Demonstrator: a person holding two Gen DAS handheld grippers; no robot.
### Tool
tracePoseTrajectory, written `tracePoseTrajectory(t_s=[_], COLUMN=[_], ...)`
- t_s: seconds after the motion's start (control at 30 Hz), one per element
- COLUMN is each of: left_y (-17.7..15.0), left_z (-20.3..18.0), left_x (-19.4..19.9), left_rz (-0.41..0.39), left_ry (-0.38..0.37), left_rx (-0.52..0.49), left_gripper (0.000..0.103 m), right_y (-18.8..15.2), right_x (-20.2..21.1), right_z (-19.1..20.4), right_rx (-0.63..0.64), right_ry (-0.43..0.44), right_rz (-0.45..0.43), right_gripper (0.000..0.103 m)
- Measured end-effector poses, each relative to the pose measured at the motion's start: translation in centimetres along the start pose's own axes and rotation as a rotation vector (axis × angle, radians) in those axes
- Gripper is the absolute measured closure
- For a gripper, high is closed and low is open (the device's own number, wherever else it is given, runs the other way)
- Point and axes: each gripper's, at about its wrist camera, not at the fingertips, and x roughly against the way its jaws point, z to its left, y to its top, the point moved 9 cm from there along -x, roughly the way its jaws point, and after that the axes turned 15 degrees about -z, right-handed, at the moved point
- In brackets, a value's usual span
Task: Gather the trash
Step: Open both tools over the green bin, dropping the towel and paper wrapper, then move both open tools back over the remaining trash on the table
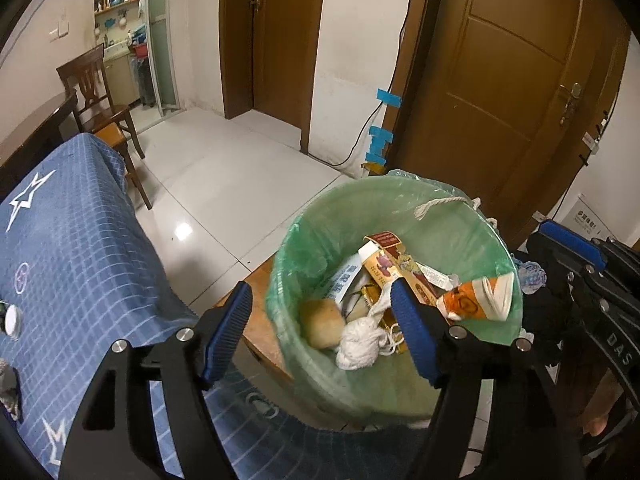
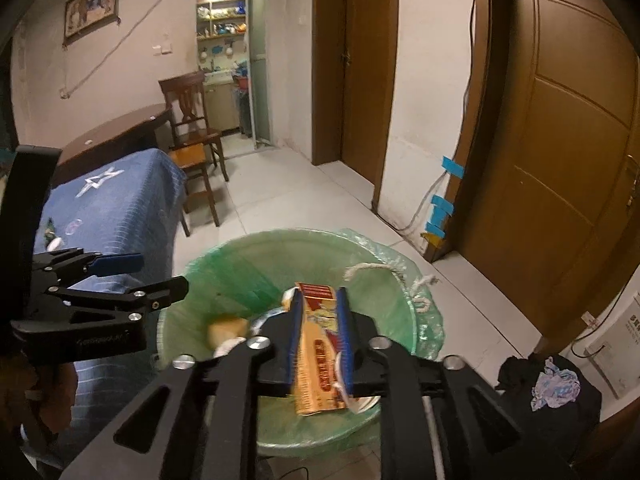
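Note:
A bin with a green liner (image 1: 320, 220) stands on a low wooden stand (image 1: 260, 312). Inside lie an orange and red box (image 1: 396, 268), a round bread-like lump (image 1: 322, 322), a knotted white rope (image 1: 360, 342) and an orange and white wrapper (image 1: 476, 300). My left gripper (image 1: 320, 332) hangs open over the bin's near rim with nothing between its fingers. My right gripper (image 2: 320, 332) stands slightly open above the bin. The box (image 2: 318, 344) shows in the gap between its pads and seems to lie below them, in the bin (image 2: 240, 264).
A table under a blue checked cloth (image 1: 80, 260) stands left of the bin. Behind it are a wooden chair (image 1: 100, 96) and a dark table (image 2: 112, 136). A dark heap of clothes (image 2: 520, 384) lies to the right. Brown doors (image 1: 512, 80) and a wall cable (image 1: 372, 120) are behind.

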Motion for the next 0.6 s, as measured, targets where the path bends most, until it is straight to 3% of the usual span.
tracePoseTrajectory(t_s=[0.23, 0.4, 0.6], left_y=[-0.5, -0.8, -2.0], left_z=[4.1, 8.1, 15.3], left_x=[5.0, 9.6, 15.9], left_rz=[-0.037, -0.079, -0.096], left_ry=[0.028, 0.054, 0.09], left_rx=[-0.021, -0.024, -0.033], left_gripper=[0.031, 0.028, 0.027], right_y=[1.1, 1.7, 2.2], right_x=[3.4, 5.0, 5.8], right_z=[7.0, 13.6, 19.8], right_rx=[0.025, 0.038, 0.036], right_ry=[0.13, 0.264, 0.394], right_rz=[-0.075, -0.093, -0.084], right_gripper=[0.044, 0.034, 0.031])
